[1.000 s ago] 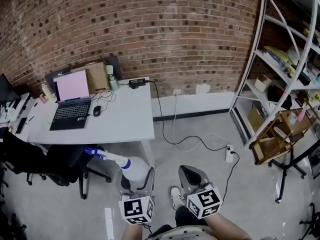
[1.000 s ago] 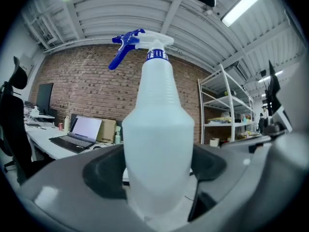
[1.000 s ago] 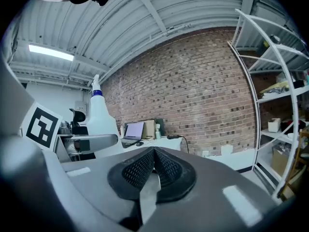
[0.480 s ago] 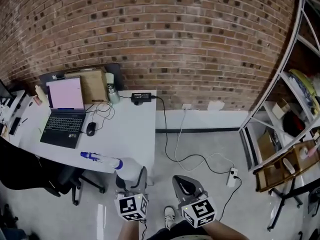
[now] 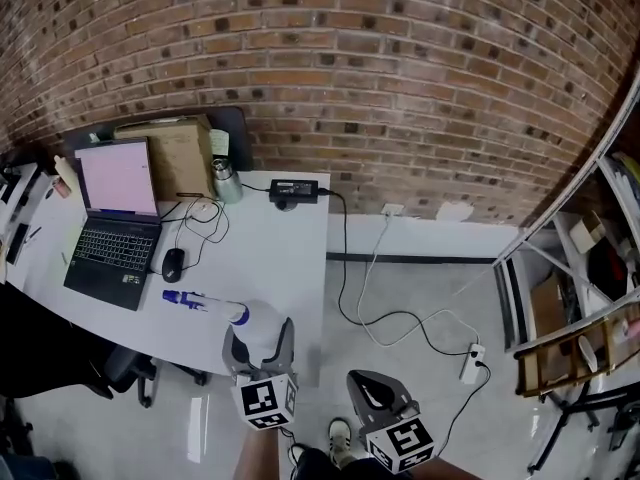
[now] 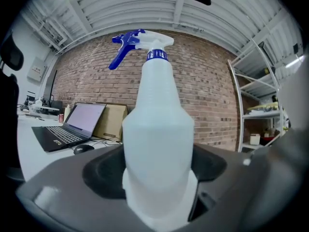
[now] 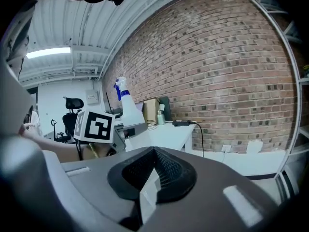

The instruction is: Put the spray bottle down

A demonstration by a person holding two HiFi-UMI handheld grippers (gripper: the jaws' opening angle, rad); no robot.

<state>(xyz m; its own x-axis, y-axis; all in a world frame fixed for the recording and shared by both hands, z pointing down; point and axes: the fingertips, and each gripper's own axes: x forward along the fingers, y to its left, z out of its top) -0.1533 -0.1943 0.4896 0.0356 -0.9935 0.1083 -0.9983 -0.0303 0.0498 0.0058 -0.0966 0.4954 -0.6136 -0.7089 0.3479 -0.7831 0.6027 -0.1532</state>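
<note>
A white spray bottle with a blue trigger head is clamped in my left gripper. It hangs over the near right corner of the white desk, nozzle pointing left. In the left gripper view the bottle fills the middle, upright between the jaws, blue trigger at the top. My right gripper is lower and to the right, over the floor, shut with nothing in it. The right gripper view shows the left gripper's marker cube and the bottle off to the left.
On the desk are an open laptop, a mouse, a cardboard box, a small flask and a power brick with cables. A cable and power strip lie on the floor. A metal shelf stands at the right.
The view has closed in on the desk. My left gripper has carried the bottle forward from over the floor and chair to over the desk's near right corner. The right gripper stays shut and low.
</note>
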